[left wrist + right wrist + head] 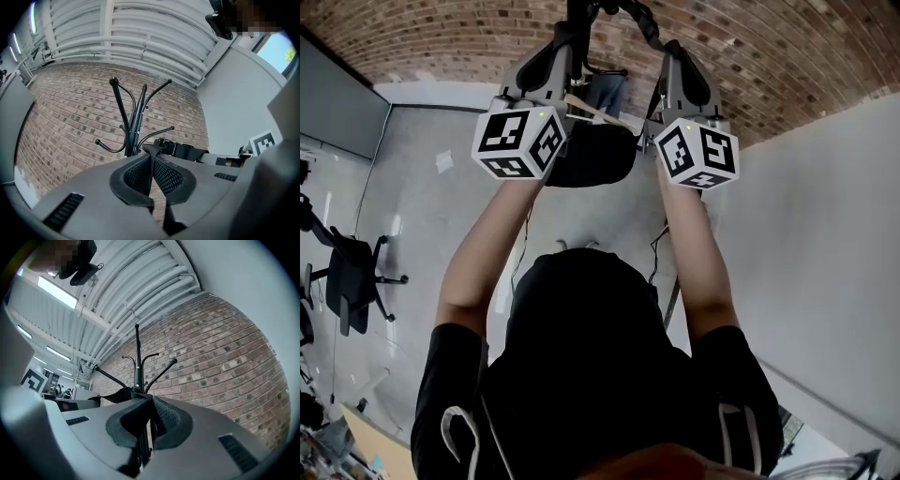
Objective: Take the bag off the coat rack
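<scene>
Light: bright, even; ceiling strip lights [57, 291] overhd. Fisheye warp, dark vignette at edges; near fingers [171, 420] soft-focus.

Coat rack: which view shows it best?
The left gripper view: the coat rack shows pole and spread hooks against the brick wall. The right gripper view comes close; the head view catches only its top.

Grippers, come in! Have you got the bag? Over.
Left gripper and right gripper both shut on the bag strap. Black bag hangs between them. Coat rack close ahead; can't tell if strap's off its hooks.
</scene>
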